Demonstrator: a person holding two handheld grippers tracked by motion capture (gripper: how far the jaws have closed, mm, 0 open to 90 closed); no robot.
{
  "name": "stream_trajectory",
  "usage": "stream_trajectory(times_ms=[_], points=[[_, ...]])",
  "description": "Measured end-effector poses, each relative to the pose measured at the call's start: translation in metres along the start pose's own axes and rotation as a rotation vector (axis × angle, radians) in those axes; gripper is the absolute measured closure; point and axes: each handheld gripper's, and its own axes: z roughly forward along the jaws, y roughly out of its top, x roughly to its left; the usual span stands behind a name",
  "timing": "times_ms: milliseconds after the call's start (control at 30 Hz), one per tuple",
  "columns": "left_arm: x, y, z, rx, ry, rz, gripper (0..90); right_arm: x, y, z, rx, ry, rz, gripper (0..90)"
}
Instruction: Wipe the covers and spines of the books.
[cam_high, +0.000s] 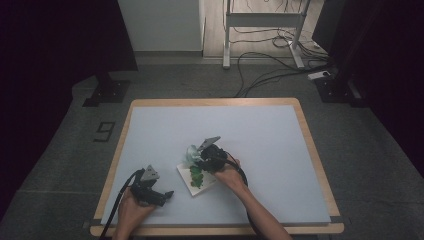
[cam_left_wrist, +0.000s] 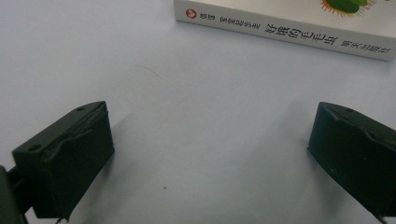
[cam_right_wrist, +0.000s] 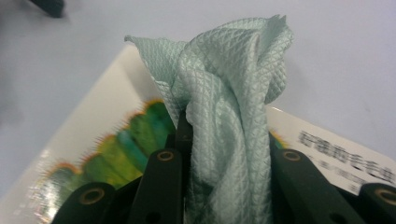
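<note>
- The book (cam_left_wrist: 285, 25) lies flat on the table, and its white spine carries one line of black Chinese characters, seen upside down in the left gripper view; they are sharp enough to make out as print, though I do not read them off with any certainty.
- At one end of that spine sits a small round red logo (cam_left_wrist: 190, 13) with a white mark inside it.
- In the right gripper view the cover of the book (cam_right_wrist: 336, 158) shows a line of dark characters — too blurred to read.
- On the floor left of the table, a dark plate (cam_high: 104, 131) bears what looks like a pale figure "9".
</note>
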Motion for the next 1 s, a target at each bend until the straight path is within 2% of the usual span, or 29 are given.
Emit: stream_trajectory(times_ms=[400, 600, 867, 1000], points=[[0.000, 0.000, 0.000, 0.000, 0.001, -0.001, 0.0, 0.028, 0.013, 0.011, -0.004, 0.055, -0.058, 71.4], [0.000, 0.000, 0.000, -0.001, 0.000, -0.001, 0.0, 0.038, 0.019, 0.016, -0.005, 0.067, -0.081, 71.4], [0.000, 0.000, 0.000, -0.001, 0.000, -0.001, 0.0, 0.049, 0.017, 0.014, -0.008, 0.086, -0.092, 71.4], [0.000, 0.000, 0.000, -0.001, 0.000, -0.001, 0.0, 0.050, 0.018, 0.013, -0.002, 0.084, -0.102, 71.3]])
